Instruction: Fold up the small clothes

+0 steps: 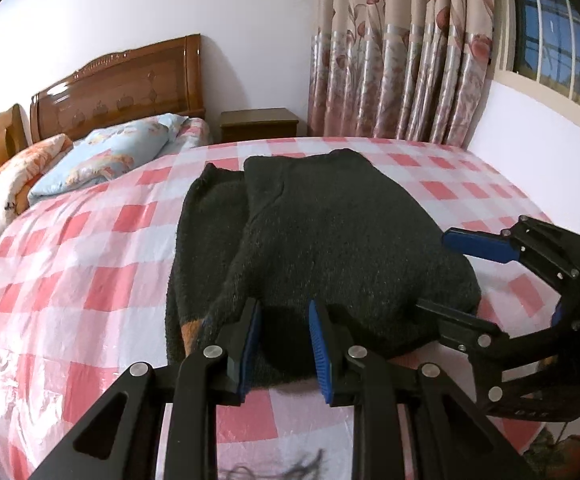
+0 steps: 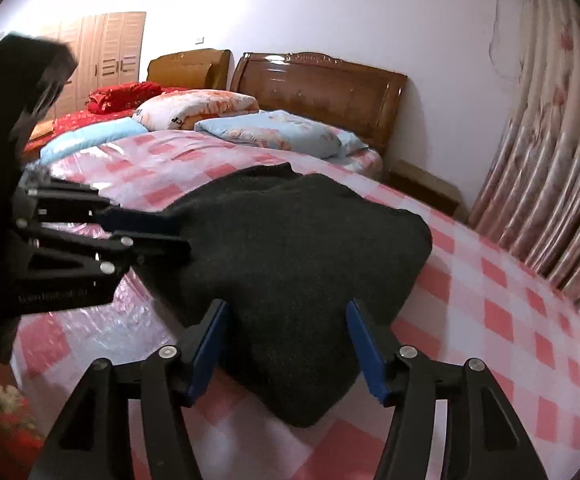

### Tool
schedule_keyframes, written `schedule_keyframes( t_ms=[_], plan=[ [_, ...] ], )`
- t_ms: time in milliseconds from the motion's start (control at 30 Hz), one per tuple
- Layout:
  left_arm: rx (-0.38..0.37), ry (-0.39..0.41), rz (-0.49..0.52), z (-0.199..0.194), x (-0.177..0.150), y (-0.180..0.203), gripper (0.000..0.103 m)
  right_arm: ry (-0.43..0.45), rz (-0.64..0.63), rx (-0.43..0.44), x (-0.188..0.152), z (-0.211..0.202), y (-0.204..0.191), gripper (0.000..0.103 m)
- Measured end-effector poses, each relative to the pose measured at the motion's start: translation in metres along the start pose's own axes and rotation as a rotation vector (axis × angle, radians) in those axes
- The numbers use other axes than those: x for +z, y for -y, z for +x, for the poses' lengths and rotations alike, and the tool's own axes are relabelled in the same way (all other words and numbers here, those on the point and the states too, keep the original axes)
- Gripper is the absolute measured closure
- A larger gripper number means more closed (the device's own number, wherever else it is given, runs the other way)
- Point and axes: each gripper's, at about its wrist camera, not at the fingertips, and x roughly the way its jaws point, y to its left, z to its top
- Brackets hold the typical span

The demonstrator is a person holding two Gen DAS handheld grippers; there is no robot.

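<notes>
A dark fleecy garment (image 1: 329, 240) was seen spread on the pink-and-white checked bedcover (image 1: 70, 280), bunched into overlapping layers, with a small orange patch (image 1: 192, 330) showing at its near left edge. It lay toward the near side of the bed, roughly between the two grippers.

In the left wrist view, the near hem of the garment was found between the blue pads of the left gripper (image 1: 286, 344). The jaws were set narrowly apart, with dark cloth filling the gap, so a grasp on the garment was indicated. In the right wrist view, the same gripper (image 2: 162, 228) was seen from the side, its tips buried in the fabric at the garment's left edge.

The right gripper (image 2: 286, 344) was held with its jaws spread wide, one on each side of a near corner of the garment (image 2: 290, 260). The cloth sat between the blue pads, but whether the pads were pressing on it could not be told. From the left wrist view, the right gripper (image 1: 445, 272) was seen at the garment's right edge, one finger above the fabric and one low beside it.

Farther off, folded floral quilts (image 2: 274, 130) were piled against a glossy wooden headboard (image 2: 321, 84). A small wooden nightstand (image 1: 258, 124) stood beside the bed, and floral curtains (image 1: 401, 52) hung next to a barred window (image 1: 561, 36). A wardrobe (image 2: 110, 48) was visible at the far wall.
</notes>
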Motion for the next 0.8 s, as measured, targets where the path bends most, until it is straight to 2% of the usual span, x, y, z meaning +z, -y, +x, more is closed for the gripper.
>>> schedule_keyframes(
  t_ms=[300, 433, 600, 700, 800],
  plan=[
    [0.038, 0.060, -0.005, -0.038, -0.004, 0.000, 0.078, -0.019, 0.144, 0.097, -0.008, -0.037, 0.004, 0.000],
    [0.057, 0.112, 0.000, -0.063, -0.004, 0.004, 0.078, 0.019, 0.190, 0.074, -0.007, -0.070, 0.008, 0.000],
    [0.079, 0.225, 0.023, -0.108, 0.007, 0.014, 0.077, 0.153, 0.247, 0.009, 0.006, -0.134, 0.015, 0.000],
    [0.097, 0.306, 0.001, -0.137, 0.022, 0.017, 0.076, 0.272, 0.252, -0.040, 0.017, -0.176, 0.013, 0.000],
    [0.112, 0.413, -0.028, -0.174, 0.032, 0.021, 0.068, 0.389, 0.289, -0.082, 0.026, -0.210, 0.014, 0.000]
  ],
)
